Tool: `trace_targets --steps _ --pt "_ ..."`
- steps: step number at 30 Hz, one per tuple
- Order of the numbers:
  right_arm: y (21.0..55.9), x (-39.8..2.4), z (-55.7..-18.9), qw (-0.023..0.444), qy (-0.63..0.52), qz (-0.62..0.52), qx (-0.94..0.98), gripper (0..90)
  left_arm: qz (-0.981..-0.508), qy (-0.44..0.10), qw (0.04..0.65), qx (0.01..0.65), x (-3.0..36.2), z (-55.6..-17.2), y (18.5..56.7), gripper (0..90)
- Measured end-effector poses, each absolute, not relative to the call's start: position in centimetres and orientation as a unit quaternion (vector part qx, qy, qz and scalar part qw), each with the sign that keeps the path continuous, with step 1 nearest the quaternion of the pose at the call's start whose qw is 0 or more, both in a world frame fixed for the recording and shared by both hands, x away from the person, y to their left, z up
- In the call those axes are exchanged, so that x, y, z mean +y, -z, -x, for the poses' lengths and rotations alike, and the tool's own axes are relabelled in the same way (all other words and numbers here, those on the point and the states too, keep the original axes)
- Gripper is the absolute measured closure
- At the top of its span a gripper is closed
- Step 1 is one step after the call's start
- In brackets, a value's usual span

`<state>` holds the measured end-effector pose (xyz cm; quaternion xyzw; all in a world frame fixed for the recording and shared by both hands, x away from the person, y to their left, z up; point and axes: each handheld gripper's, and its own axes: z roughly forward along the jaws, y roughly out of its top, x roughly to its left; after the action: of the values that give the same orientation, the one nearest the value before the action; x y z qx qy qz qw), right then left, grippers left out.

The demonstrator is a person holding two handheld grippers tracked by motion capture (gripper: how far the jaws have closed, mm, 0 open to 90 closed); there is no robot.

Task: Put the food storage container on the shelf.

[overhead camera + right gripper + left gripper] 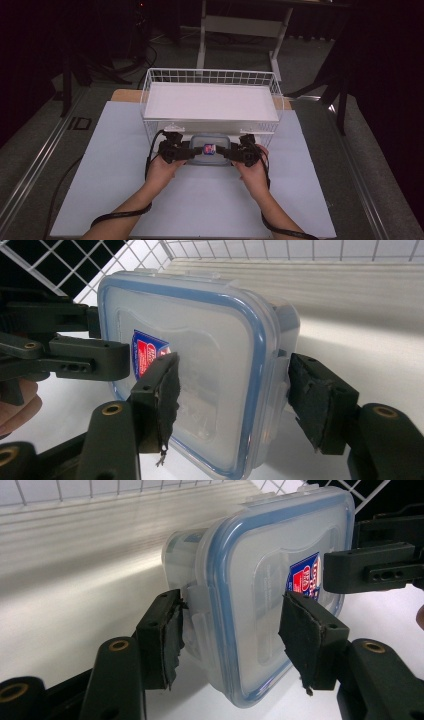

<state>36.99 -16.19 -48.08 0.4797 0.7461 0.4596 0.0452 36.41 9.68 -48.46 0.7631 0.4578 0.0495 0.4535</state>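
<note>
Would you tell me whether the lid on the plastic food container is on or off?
On. The blue-sealed lid sits flush on the plastic food container, with its side flap folded down.

Dark room, grey floor point(320, 55), a white table frame point(243, 25) beyond the lit table point(110, 170)

The surface point(115, 165) is a pale sheet that covers a table; a wooden corner shows at its far left edge. A white wire basket point(150, 95) stands on its far part, with a white board point(210, 102) inside it.
</note>
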Motion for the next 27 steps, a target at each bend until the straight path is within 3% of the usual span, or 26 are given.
trace_targets --steps 27 --pt "49.8 -16.2 -39.4 0.044 -0.463 -0.498 0.732 35.9 -0.753 -0.034 0.462 0.467 9.6 -38.6 50.0 43.6"
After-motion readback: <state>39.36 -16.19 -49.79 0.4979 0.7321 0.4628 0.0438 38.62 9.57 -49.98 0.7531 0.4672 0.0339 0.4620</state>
